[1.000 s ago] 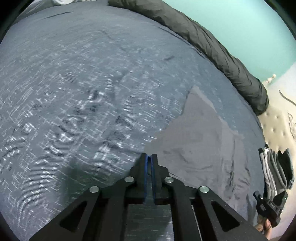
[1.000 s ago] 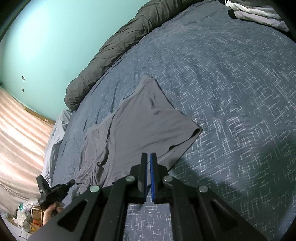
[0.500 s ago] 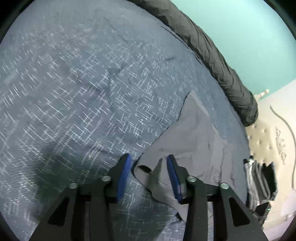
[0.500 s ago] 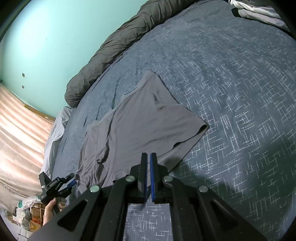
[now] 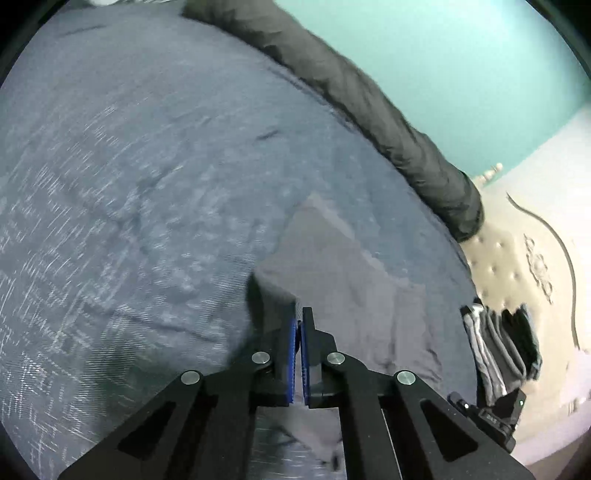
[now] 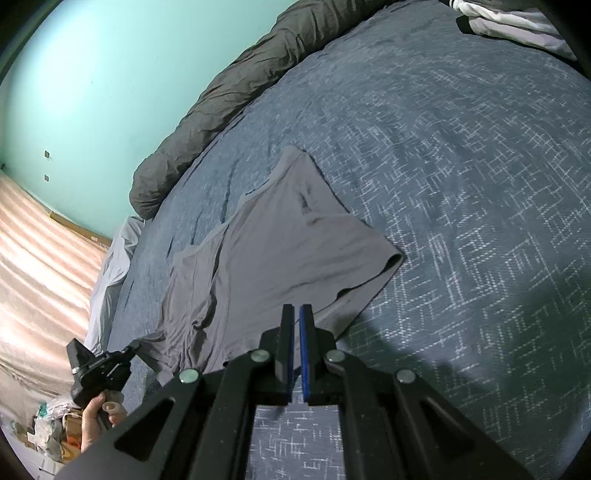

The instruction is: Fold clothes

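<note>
A grey garment lies spread on the blue patterned bed cover. My left gripper is shut on one corner of the grey garment, and a strip of cloth shows between its blue pads. In the right wrist view the left gripper, held by a hand, pulls that corner up off the bed. My right gripper is shut, with its tips at the garment's near hem. Whether cloth is pinched there is hidden. The right gripper also shows at the lower right of the left wrist view.
A rolled dark grey duvet runs along the teal wall. Folded dark clothes are stacked by the beige tufted headboard. White and grey clothes lie at the far corner. Bags and clutter sit off the bed's edge.
The left gripper opened over the garment's corner, then shut on it and rose, lifting the cloth. The right gripper kept still and stayed shut.
</note>
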